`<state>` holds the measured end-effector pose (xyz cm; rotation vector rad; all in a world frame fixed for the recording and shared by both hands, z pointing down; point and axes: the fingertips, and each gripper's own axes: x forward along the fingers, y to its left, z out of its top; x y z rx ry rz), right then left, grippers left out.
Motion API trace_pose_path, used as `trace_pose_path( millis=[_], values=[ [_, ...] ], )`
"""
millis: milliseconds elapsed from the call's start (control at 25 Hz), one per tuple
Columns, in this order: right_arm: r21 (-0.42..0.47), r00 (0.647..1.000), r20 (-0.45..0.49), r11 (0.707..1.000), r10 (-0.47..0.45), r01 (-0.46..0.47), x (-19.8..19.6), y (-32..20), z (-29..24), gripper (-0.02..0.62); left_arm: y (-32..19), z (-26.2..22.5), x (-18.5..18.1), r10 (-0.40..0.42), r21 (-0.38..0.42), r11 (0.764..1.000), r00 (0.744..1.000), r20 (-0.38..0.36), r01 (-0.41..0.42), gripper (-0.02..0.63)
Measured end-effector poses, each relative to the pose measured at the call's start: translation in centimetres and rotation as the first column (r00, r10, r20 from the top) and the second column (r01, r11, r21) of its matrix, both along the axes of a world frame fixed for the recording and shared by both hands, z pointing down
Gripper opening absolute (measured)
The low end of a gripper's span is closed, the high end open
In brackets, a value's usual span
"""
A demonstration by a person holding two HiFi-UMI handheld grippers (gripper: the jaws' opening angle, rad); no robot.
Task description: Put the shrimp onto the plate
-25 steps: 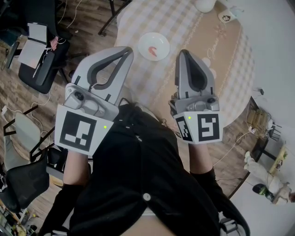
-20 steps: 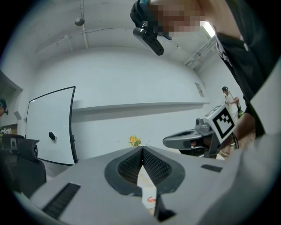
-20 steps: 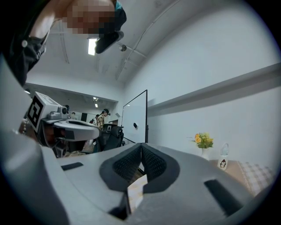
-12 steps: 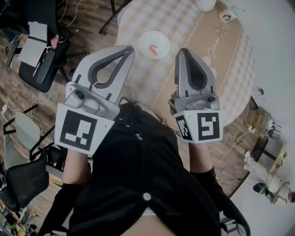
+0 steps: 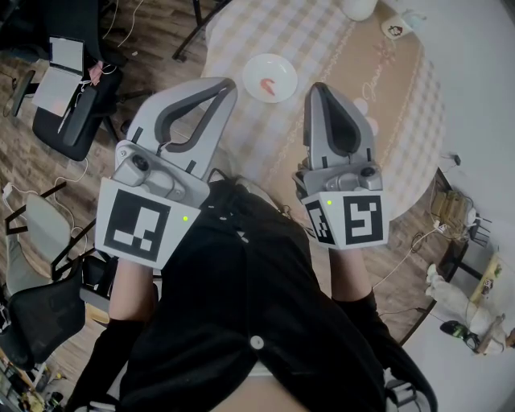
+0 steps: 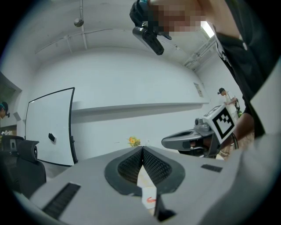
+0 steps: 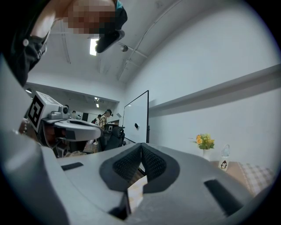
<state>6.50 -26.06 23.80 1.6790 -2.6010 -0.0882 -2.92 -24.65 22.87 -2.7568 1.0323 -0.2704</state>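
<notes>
Shrimp (image 5: 268, 87), small, curved, orange-pink; lying inside round white plate (image 5: 251, 71)

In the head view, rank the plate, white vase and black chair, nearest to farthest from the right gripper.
1. The plate, just left of the right gripper.
2. The white vase, farther ahead, at the view's top.
3. The black chair, far to the left.

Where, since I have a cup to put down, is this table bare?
Bare: the checked cloth left of the plate, and the wide tan stretch right of it. Crowded only at the far edge, by the white vase and small cup.
</notes>
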Motion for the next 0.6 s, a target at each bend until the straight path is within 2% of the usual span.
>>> trace_pose_path(
  millis=[600],
  values=[
    [0.004, 1.0, -0.008, 1.0, 0.006, -0.006, -0.15, 0.43, -0.18, 0.002, 0.38, -0.16, -0.31, -0.001, 0.005, 1.0, 1.0, -0.008, 0.001, 0.003]
  ],
)
